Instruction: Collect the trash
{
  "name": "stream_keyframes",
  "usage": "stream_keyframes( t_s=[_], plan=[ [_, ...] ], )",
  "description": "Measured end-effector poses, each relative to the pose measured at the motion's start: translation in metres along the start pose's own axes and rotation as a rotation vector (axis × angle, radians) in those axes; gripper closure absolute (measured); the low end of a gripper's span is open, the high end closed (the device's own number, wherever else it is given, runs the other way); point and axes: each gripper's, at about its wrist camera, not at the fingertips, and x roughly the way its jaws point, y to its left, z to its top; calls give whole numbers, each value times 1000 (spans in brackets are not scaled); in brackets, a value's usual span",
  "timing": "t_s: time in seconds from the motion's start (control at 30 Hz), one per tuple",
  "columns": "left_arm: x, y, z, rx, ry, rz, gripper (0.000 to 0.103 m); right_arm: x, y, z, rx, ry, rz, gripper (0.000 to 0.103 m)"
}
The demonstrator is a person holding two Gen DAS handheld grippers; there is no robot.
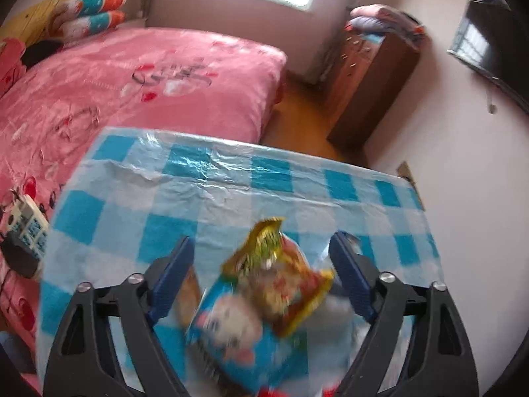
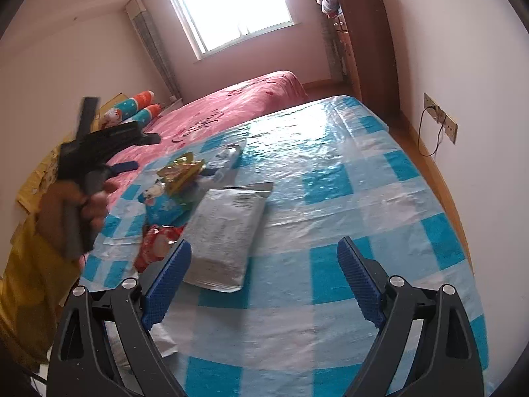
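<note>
A heap of snack wrappers lies on the blue-and-white checked table (image 1: 231,178). In the left wrist view, a gold-and-red wrapper (image 1: 281,271) rests on a blue cartoon wrapper (image 1: 231,330). My left gripper (image 1: 262,239) is open above them, its blue pads on either side and clear of the wrappers. In the right wrist view, a silver pouch (image 2: 228,231) lies face down beside the blue wrapper (image 2: 162,201), a gold wrapper (image 2: 180,172) and a red wrapper (image 2: 155,244). My right gripper (image 2: 264,243) is open and empty, its left pad just over the pouch's near corner.
A pink bed (image 1: 132,92) runs along the table's far-left side, with a remote-like device (image 1: 28,225) on it. A wooden cabinet (image 2: 367,49) stands by the right wall, near a wall socket with a cable (image 2: 439,119). A hand (image 2: 82,208) in a yellow sleeve holds the left gripper.
</note>
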Motion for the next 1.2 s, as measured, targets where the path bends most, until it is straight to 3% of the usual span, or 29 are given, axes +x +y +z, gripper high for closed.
stream_keyframes(
  t_s=[0.3, 0.4, 0.53, 0.7, 0.87, 0.93, 1.03, 1.2],
  plan=[
    [75, -5, 27, -63, 147, 89, 39, 9, -23, -6, 19, 19, 1, 14],
    [87, -8, 22, -43, 197, 119, 48, 12, -29, -8, 30, 27, -1, 14],
    [80, -19, 8, 44, 174, 168, 52, 13, -32, -10, 37, 28, 0, 14],
    [58, -35, -24, 114, 187, 139, 53, 9, -30, -10, 32, 14, 1, 14],
    [28, -58, -67, 220, 262, 49, 53, 6, -24, -10, 24, 13, 20, 14],
    [18, -62, -69, 230, 248, 40, 53, 8, -20, -10, 20, 26, 35, 14],
    [-4, -74, -60, 260, 164, 26, 53, 16, -13, -8, 10, 60, 48, 14],
    [6, -97, -49, 296, 162, -2, 40, 35, 4, 0, -20, 117, 77, 14]
  ],
)
